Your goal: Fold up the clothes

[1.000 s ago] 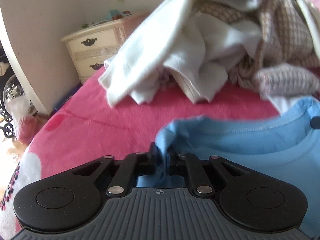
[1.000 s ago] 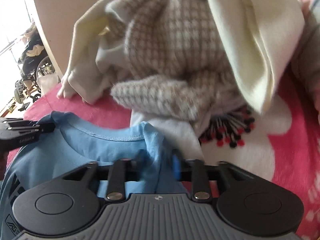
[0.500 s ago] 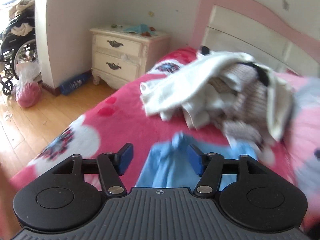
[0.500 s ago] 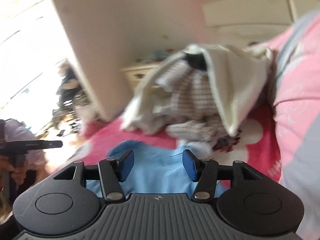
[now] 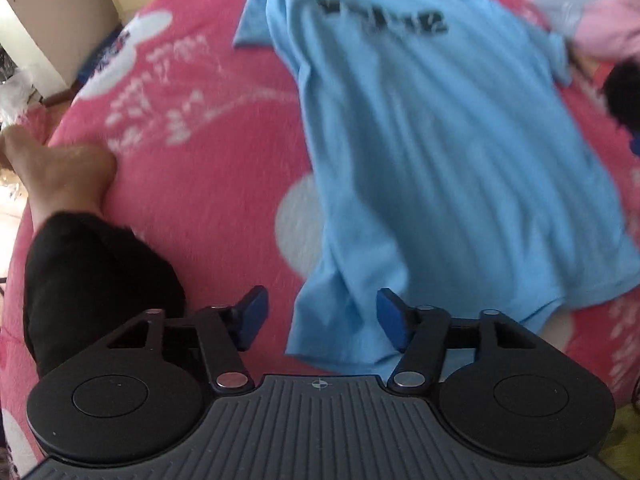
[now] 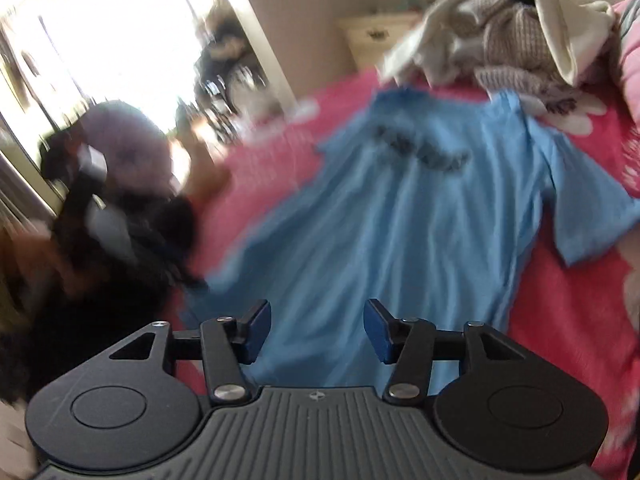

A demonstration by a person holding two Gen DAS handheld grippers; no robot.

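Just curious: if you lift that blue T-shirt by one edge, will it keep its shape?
Probably not. The T-shirt lies flat with soft wrinkles, so it would likely droop. It looks thin, so probably light, and may drag on the fuzzy blanket.

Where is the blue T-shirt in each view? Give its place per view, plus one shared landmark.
Left wrist: the blue T-shirt runs from top centre down to the lower middle, collar at the top.
Right wrist: it fills the centre and right, collar up, one sleeve out to the right.
Shared landmark: the dark print across its chest.
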